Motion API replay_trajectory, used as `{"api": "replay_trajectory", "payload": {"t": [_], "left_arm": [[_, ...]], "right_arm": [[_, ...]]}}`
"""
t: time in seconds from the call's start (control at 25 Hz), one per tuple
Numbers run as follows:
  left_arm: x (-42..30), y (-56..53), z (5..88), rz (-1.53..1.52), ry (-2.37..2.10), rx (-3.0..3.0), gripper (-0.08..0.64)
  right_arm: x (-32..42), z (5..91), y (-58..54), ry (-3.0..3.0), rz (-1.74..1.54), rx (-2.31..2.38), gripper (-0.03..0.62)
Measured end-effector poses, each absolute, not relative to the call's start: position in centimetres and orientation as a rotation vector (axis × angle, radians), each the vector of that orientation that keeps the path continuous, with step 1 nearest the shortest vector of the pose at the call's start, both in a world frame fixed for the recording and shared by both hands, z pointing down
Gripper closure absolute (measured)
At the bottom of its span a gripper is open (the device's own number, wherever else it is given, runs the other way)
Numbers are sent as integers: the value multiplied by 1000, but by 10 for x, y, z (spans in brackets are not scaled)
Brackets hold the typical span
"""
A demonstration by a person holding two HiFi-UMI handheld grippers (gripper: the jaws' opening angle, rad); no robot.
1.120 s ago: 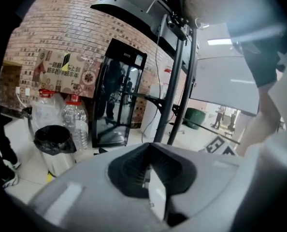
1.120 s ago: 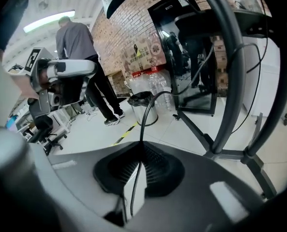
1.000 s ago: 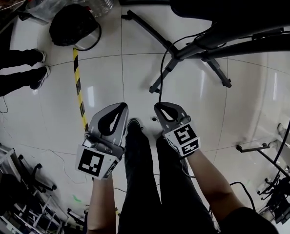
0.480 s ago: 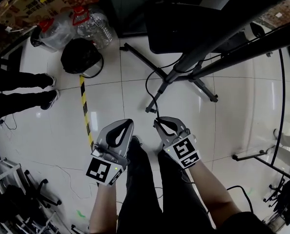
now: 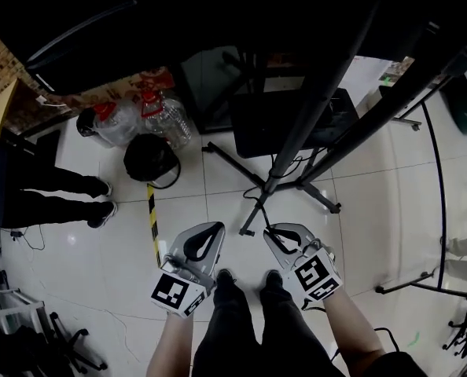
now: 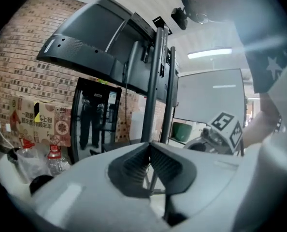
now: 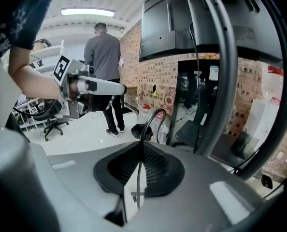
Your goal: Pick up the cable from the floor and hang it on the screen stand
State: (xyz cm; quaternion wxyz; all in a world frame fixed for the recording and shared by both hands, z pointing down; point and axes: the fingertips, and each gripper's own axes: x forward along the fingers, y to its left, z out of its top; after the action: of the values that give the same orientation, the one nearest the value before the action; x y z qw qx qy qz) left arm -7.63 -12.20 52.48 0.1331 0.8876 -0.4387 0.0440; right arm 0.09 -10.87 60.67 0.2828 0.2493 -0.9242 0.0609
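Note:
A thin black cable (image 7: 144,124) runs up between the jaws of my right gripper (image 7: 142,146), which is shut on it. In the head view that gripper (image 5: 270,230) sits just before the base legs (image 5: 321,200) of the black screen stand (image 5: 316,104), and the cable (image 5: 257,201) trails toward the base. My left gripper (image 5: 217,227) is beside it, shut with nothing seen between its jaws (image 6: 150,146). The left gripper view looks up at the dark screen (image 6: 97,47) on its poles (image 6: 155,91).
Water bottles (image 5: 161,112), a black bin (image 5: 150,160) and a cardboard box (image 5: 100,93) lie left of the stand. Yellow-black tape (image 5: 153,230) crosses the white floor. A person's legs (image 5: 53,199) stand at left. More black legs (image 5: 410,285) reach in at right.
Both grippers have risen and moved closer to the stand base. The view has tilted up, so the stand's poles and the screen's underside now fill the top.

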Motion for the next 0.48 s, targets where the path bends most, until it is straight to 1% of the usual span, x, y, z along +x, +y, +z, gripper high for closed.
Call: {"api": "replay_trajectory", "payload": {"t": [0.48], "left_arm": [[-47,-126,441,37,-1184,2681,558]], "right_arm": [[41,455,-142,-2419,-208,785,571]]}}
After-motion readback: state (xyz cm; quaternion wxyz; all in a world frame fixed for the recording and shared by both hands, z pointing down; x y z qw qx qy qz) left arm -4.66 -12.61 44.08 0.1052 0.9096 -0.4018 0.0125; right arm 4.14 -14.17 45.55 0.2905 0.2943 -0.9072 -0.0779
